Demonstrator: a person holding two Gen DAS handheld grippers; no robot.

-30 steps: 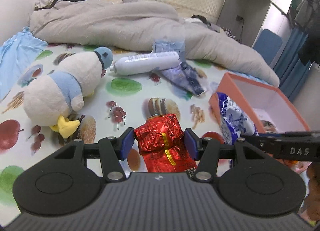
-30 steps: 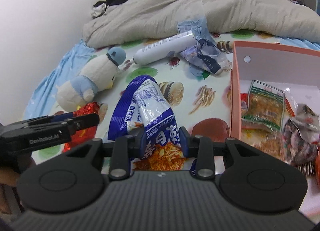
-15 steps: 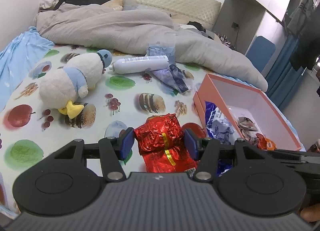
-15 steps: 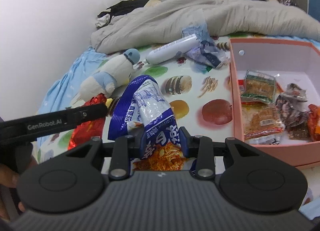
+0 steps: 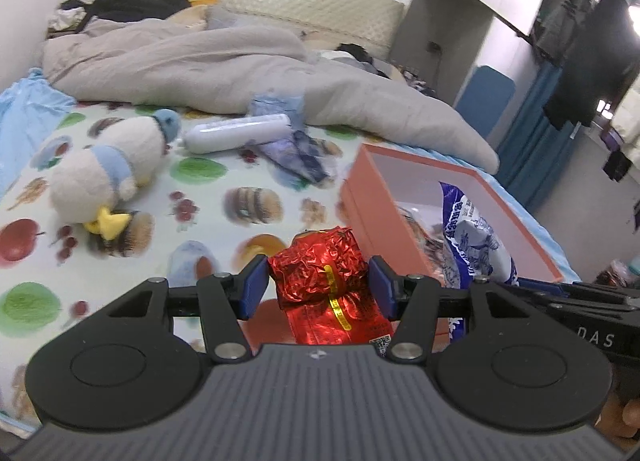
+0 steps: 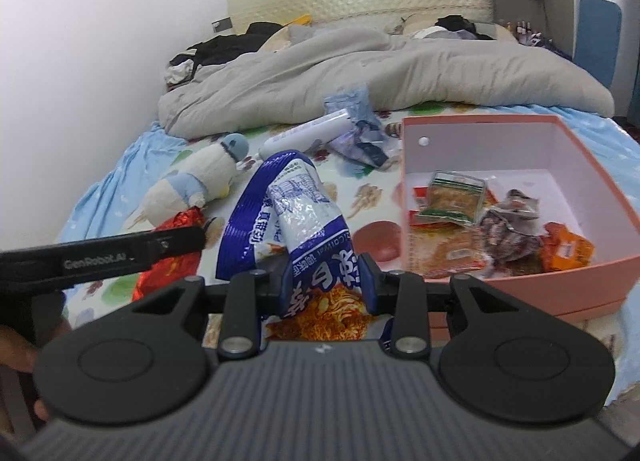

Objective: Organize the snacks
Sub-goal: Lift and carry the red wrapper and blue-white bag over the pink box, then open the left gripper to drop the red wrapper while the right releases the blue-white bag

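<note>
left tongs (image 5: 318, 287) clamped on a crinkled red foil packet (image 5: 326, 285), held above the fruit-print bed sheet (image 5: 200, 197) just beside the pink box (image 5: 372, 205). right tongs (image 6: 326, 281) pinched on a blue-and-white noodle bag (image 6: 296, 217), near the same pink box (image 6: 520, 273) holding several snack packs (image 6: 456, 197). farther off on the bed: plush penguin (image 5: 108, 177), white tube (image 5: 236, 133), grey duvet (image 5: 224, 65).

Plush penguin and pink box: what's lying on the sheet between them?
In the right wrist view, between the plush penguin and pink box lie a white tube and crumpled blue wrappers.
</note>
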